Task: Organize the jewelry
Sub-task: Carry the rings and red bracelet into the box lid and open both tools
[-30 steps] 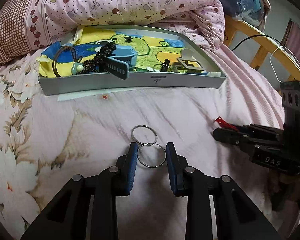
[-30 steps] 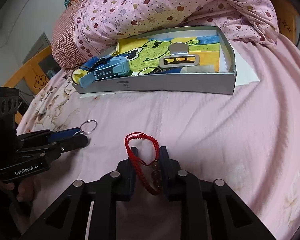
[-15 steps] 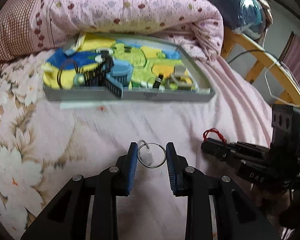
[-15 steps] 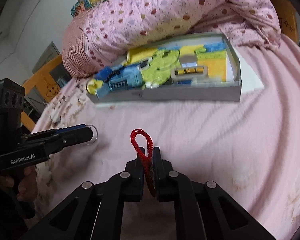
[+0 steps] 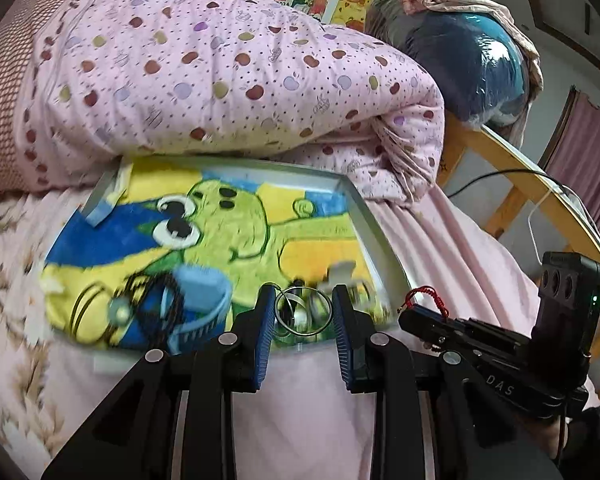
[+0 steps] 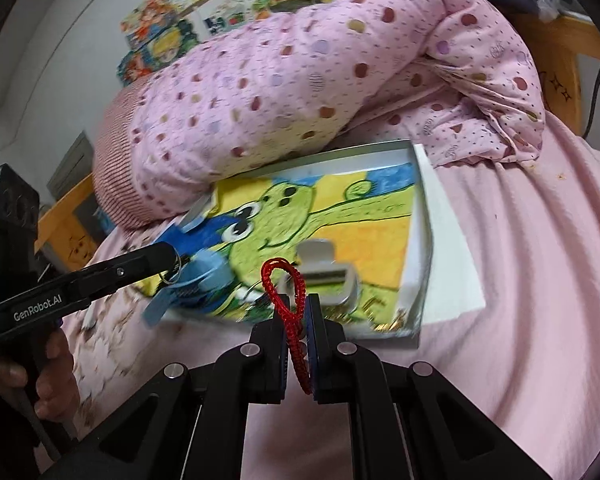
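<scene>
A pink bed [image 6: 520, 280] fills the room's middle, with a rolled apple-print quilt [image 5: 220, 80] behind a shallow grey tray [image 5: 374, 236] lined with a plush frog-cartoon towel [image 5: 240, 232]. Blurred in the tray lie a blue watch [image 5: 198, 292] and a pale hair clip [image 6: 328, 270].

The right gripper [image 6: 298, 334] is clenched on a red braided bracelet [image 6: 284, 292], its loop standing up over the tray's near edge. It looks soft, limp and nearly weightless, best pinched mid-cord as it is.

The left gripper [image 5: 303, 316] clamps linked metal rings [image 5: 300, 314] across their width, over the tray's near edge: stiff, thin, smooth, likely slippery; hold the rim flat.
</scene>
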Available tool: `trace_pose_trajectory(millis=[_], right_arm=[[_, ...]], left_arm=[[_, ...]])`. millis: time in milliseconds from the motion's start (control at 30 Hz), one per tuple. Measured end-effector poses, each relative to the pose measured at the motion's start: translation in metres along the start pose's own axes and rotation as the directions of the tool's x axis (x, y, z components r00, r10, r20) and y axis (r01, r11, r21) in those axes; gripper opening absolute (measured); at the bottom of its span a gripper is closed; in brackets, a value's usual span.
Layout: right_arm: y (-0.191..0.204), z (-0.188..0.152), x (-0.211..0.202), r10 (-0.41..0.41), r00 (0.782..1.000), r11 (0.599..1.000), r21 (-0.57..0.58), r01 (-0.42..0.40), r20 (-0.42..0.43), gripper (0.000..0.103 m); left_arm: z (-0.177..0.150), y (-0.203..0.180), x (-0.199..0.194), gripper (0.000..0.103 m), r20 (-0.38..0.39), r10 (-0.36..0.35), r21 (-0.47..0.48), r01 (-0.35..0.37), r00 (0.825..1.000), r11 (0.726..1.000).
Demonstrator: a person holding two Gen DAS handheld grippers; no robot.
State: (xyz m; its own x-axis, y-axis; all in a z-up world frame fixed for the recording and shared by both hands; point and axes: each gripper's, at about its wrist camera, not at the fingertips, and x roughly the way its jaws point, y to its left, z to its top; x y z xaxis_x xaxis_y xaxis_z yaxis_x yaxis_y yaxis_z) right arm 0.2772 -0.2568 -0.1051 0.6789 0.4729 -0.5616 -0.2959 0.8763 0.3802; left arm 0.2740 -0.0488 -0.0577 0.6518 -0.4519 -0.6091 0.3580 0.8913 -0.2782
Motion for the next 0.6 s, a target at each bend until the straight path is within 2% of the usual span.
trace_pose_trajectory(millis=[200,600], right_arm=[[-0.016,0.010,0.017,-0.034,0.999,0.999,0.037,0.034,-0.011,0.008],[-0.022,0.004,0.028,-0.067,0.997,0.996,0.050,0.069,-0.042,0.009]], left_arm=[[0.009,0.006,0.032,0.024,-0.025,0.010,-0.003,-0.010,1.000,1.000],[-0.009,0.016,0.062,0.024,-0.133,0.042,-0.016,-0.045,0.990,0.999]])
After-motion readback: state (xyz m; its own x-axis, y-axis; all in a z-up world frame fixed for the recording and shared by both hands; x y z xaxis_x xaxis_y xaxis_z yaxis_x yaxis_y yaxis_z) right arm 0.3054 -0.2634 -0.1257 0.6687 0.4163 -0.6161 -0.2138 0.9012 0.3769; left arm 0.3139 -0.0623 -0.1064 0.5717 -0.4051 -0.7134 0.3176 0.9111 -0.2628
